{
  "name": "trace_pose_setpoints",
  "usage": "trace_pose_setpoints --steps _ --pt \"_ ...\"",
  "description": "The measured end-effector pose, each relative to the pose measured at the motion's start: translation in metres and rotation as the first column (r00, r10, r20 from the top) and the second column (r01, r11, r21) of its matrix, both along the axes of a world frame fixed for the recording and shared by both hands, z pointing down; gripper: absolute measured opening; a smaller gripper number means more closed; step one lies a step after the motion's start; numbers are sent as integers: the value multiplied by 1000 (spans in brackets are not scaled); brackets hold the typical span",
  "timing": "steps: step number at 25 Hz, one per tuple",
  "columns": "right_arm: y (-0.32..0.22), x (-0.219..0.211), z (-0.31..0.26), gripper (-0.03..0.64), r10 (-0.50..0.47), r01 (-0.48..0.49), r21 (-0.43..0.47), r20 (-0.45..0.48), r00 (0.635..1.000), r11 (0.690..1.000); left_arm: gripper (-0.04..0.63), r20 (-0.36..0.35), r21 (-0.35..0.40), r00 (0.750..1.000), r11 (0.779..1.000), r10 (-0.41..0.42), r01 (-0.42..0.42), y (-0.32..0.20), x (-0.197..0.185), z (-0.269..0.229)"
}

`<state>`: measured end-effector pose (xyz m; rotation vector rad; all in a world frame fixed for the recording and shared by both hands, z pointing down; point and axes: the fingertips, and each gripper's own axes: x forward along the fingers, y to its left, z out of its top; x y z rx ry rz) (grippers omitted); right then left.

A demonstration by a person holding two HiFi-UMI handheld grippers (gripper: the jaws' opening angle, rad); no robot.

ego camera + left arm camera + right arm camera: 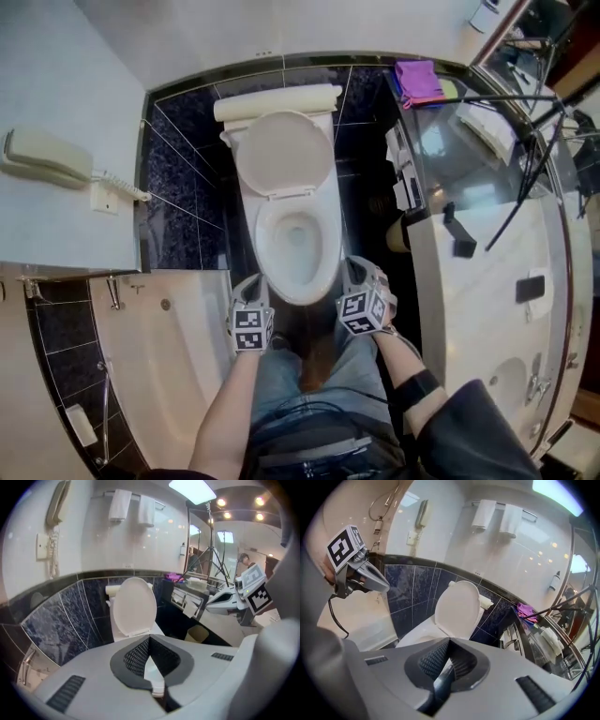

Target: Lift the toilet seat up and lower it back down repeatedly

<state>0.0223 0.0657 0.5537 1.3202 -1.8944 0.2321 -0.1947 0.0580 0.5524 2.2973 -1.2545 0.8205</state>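
Note:
The white toilet stands on dark tiles, its lid upright against the tank. The bowl's white ring lies open below; I cannot tell seat from rim. My left gripper hangs off the bowl's front left, my right gripper off its front right, neither touching it. In the left gripper view the left gripper is shut with its tips together, aimed at the lid. The right gripper is shut too, empty, facing the lid.
A cream bathtub lies to the left, under a wall phone. A vanity counter runs along the right, with a waste bin at its foot, a purple cloth and a tripod. Towels hang above.

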Motion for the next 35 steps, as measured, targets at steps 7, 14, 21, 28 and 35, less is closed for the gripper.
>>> trace_pose_setpoints --steps 7,14,21,28,35 --pt "-18 19 -114 18 98 -112 68 176 979 991 0 -29 143 999 989 -38 41 -33 -15 -134" --pt "-9 37 -174 20 106 -136 115 237 966 984 0 -87 202 993 975 -77 93 -33 -24 -206" --pt "4 44 -179 20 123 -158 116 265 956 981 0 -108 243 991 965 -78 102 -18 -20 -224" --pt "6 40 -173 20 128 -161 104 270 954 982 0 -104 250 990 960 -100 123 -16 -30 -229" --pt "-4 36 -173 20 120 -151 100 265 957 983 0 -98 256 990 958 -105 127 -24 -32 -223"
